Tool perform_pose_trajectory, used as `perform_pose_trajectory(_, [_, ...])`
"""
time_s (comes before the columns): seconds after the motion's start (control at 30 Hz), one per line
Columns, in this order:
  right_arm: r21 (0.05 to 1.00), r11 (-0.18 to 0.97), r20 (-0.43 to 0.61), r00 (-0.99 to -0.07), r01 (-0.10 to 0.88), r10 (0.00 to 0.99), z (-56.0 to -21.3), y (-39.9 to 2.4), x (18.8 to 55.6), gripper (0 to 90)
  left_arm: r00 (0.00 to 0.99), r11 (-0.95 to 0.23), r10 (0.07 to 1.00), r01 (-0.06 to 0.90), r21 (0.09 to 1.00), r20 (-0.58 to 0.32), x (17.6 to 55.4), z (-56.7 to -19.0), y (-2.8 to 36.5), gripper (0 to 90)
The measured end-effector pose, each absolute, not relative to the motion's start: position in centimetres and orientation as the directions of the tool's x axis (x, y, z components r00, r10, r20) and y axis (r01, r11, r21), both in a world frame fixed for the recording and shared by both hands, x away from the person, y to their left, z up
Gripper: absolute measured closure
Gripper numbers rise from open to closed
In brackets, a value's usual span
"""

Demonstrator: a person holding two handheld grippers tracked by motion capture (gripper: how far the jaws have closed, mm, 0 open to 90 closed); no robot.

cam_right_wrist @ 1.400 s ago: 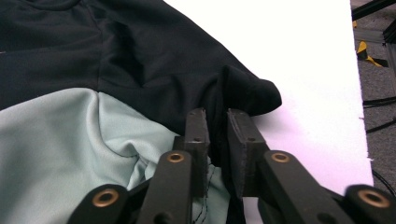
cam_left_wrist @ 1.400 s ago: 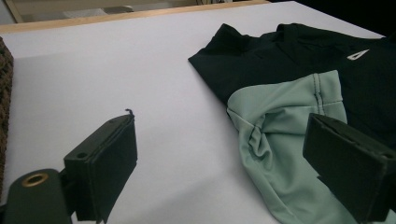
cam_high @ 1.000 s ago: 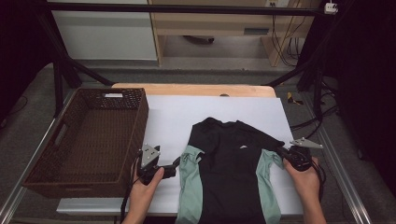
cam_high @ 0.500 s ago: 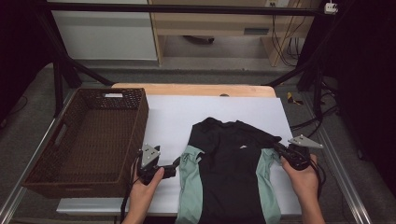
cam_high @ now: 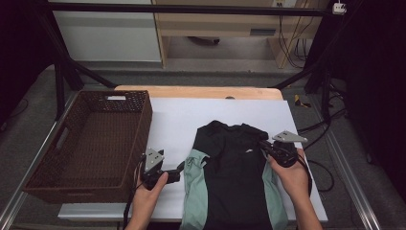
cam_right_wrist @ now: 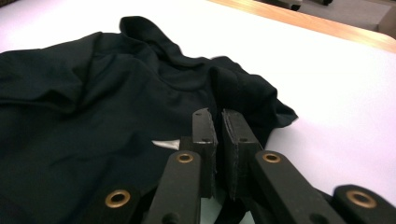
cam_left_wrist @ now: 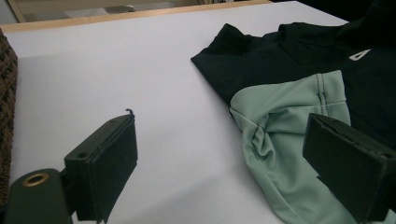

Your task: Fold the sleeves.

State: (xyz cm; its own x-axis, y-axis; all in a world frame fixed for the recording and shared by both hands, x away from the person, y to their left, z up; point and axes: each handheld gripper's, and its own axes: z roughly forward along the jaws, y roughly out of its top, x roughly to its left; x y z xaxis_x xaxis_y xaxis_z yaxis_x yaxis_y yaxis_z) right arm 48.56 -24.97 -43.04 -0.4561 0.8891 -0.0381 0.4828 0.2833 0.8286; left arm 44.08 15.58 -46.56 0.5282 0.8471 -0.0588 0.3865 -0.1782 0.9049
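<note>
We see one black shirt with pale green sleeves (cam_high: pixel 234 177) lying flat on the white table sheet (cam_high: pixel 177 115), between our two grippers. Our left gripper (cam_high: pixel 179 168), jaws spread wide with nothing gripped, sits just beside the left green sleeve (cam_left_wrist: pixel 285 140). Our right gripper (cam_right_wrist: pixel 215 135), jaws nearly together, pinches a fold of black cloth at the shirt's right shoulder. One dark woven basket (cam_high: pixel 91 143) stands at the table's left; grey floor and cables lie beyond.
</note>
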Motion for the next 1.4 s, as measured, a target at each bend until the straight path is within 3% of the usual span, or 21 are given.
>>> perform_pose_trajectory(0.33, [0.767,0.377,-0.061,-0.527,0.519,0.848,-44.3,-21.3,49.4,82.4,0.531,-0.175,0.845,0.390,0.904,-0.065,44.1,-46.6,15.5,10.2])
perform_pose_trajectory(0.57, [0.793,0.367,-0.055,-0.543,0.486,0.838,-44.0,-21.4,48.4,60.8,0.531,-0.180,0.845,0.386,0.905,-0.059,44.0,-46.6,15.4,10.2])
perform_pose_trajectory(0.8, [0.821,0.323,-0.050,-0.503,0.471,0.863,-42.5,-23.1,47.4,50.9,0.538,-0.183,0.841,0.388,0.903,-0.061,44.0,-46.6,15.3,10.1])
perform_pose_trajectory(0.97, [0.792,0.337,-0.034,-0.515,0.508,0.856,-43.5,-23.3,46.9,45.4,0.537,-0.182,0.842,0.386,0.904,-0.060,44.0,-46.5,15.3,10.1])
perform_pose_trajectory(1.17, [0.763,0.391,-0.083,-0.521,0.515,0.849,-44.9,-22.5,46.8,63.4,0.541,-0.180,0.838,0.386,0.905,-0.064,44.0,-46.4,15.3,10.2])
perform_pose_trajectory(1.23, [0.768,0.401,-0.104,-0.521,0.500,0.847,-44.8,-22.1,46.7,77.1,0.543,-0.183,0.837,0.385,0.905,-0.062,44.0,-46.5,15.2,10.2])
perform_pose_trajectory(1.3, [0.769,0.413,-0.115,-0.530,0.487,0.840,-44.7,-21.7,46.6,84.6,0.545,-0.183,0.836,0.386,0.904,-0.063,44.0,-46.5,15.2,10.2])
perform_pose_trajectory(1.4, [0.763,0.435,-0.124,-0.552,0.479,0.825,-44.6,-21.0,46.4,87.2,0.546,-0.185,0.835,0.385,0.904,-0.062,44.0,-46.5,15.1,10.2])
